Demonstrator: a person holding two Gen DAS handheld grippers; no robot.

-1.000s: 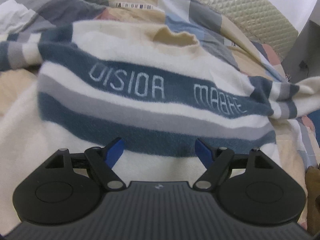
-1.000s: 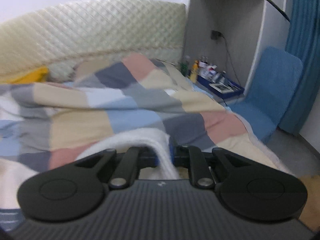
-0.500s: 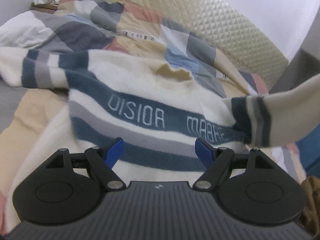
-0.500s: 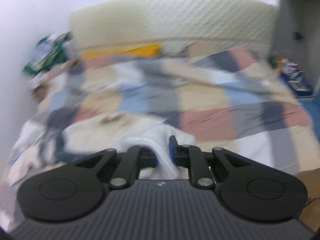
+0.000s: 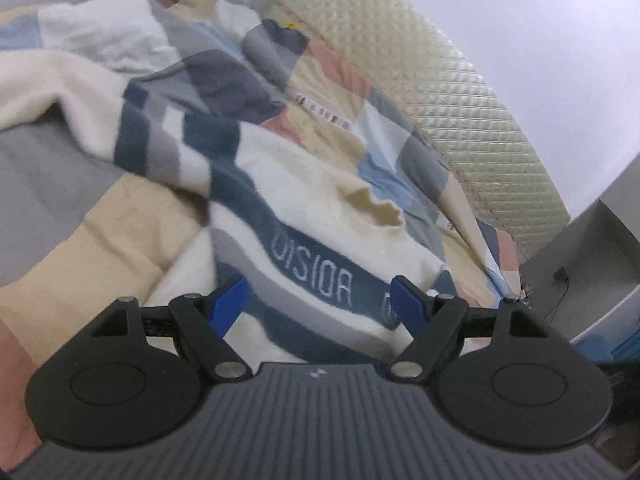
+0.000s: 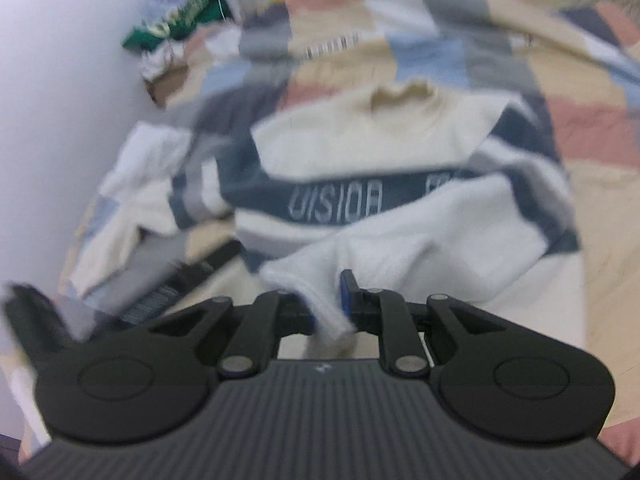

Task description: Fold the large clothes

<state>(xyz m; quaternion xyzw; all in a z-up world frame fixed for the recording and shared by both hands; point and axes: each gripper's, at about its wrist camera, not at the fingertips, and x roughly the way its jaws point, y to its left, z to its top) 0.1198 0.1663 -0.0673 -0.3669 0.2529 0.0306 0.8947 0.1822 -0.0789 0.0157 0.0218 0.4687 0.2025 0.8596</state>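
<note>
- The right wrist view is smeared all over; the sweater (image 6: 360, 152) and the patchwork quilt (image 6: 460, 52) beyond it lose their edges.
- The sleeve (image 6: 420, 248) drawn across the chest covers the second word of the lettering (image 6: 334, 204).
- The cuff runs down between the fingers of the right gripper (image 6: 326, 308), and its end is hidden behind the gripper body.
- In the left wrist view the left gripper (image 5: 318, 304) blocks the sweater's hem, and its right finger cuts the second word off.
- A green item (image 6: 176, 20) far ahead to the left is too blurred to identify.
- A dark shape (image 6: 36, 320) at the left edge is unreadable.
</note>
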